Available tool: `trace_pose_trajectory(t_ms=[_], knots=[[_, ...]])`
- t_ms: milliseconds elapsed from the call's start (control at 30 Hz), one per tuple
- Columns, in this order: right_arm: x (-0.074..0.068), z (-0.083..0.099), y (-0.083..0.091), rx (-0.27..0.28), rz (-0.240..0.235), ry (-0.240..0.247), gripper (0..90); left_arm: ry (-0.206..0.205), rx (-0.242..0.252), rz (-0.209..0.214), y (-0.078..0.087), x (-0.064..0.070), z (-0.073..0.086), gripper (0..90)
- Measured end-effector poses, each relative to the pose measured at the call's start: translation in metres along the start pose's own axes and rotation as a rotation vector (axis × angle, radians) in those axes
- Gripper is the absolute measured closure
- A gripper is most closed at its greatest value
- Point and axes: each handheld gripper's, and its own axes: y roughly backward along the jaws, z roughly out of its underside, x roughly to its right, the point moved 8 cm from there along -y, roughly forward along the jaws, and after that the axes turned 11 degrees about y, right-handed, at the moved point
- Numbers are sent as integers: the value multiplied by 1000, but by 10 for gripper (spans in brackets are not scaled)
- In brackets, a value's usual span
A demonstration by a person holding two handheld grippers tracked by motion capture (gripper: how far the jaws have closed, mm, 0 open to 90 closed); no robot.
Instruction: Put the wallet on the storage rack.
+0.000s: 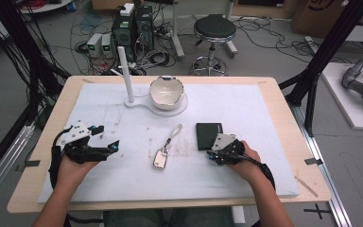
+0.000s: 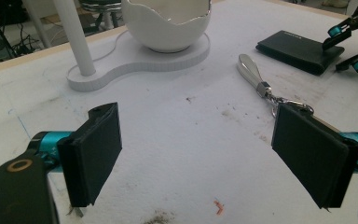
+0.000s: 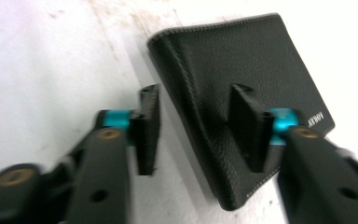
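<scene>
Wallet, black leather, lies flat right of the table's centre, with the right tongs at its near edge, spread and straddling the folded spine: one jaw on the bare mat, the other over the leather. Risk, as judged: closing here could pinch only the top flap, so the wallet may fall open or slide away on the smooth mat. Left tongs, spread and empty, hover near the left edge. Keychain with strap lies at centre, close enough to be knocked. Bowl, white with a jagged eggshell rim, sits on a stand toward the far edge; its inside appears empty.
</scene>
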Motion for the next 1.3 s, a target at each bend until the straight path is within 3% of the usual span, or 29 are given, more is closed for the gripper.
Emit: trace_pose_trajectory(t_ms=[33,200,233,267,333,400,433,467,567,733,967,1167,1300], knots=[[2,1,-1,1,0,-12,445,2,1,0,0,0,0,160],[6,-1,-5,-7,5,13,449,2,-2,2,-1,1,1,159],[6,-2,-6,-13,-3,22,529,1,-4,2,-1,1,1,159],[6,-2,-6,-13,-3,22,529,0,-5,4,-2,2,1,159],[5,-3,-6,-8,-23,39,611,0,-5,6,-3,3,1,159],[3,-4,-7,-5,-4,46,715,-1,-7,4,-3,4,1,159],[3,-4,-7,-5,-4,46,715,-1,-7,4,-3,4,1,159],[3,-7,-5,-11,35,85,807,-1,-6,4,-3,4,1,160],[2,-9,-5,-16,49,92,833,0,-4,5,-2,4,1,159],[6,-12,3,19,74,46,849,8,3,1,0,1,0,159],[20,-23,28,104,103,-33,853,14,9,-4,2,-2,-1,159],[39,-43,51,157,129,-54,855,14,8,1,1,-1,-1,159],[55,-62,61,169,134,-35,856,14,13,1,2,-1,-3,159]])
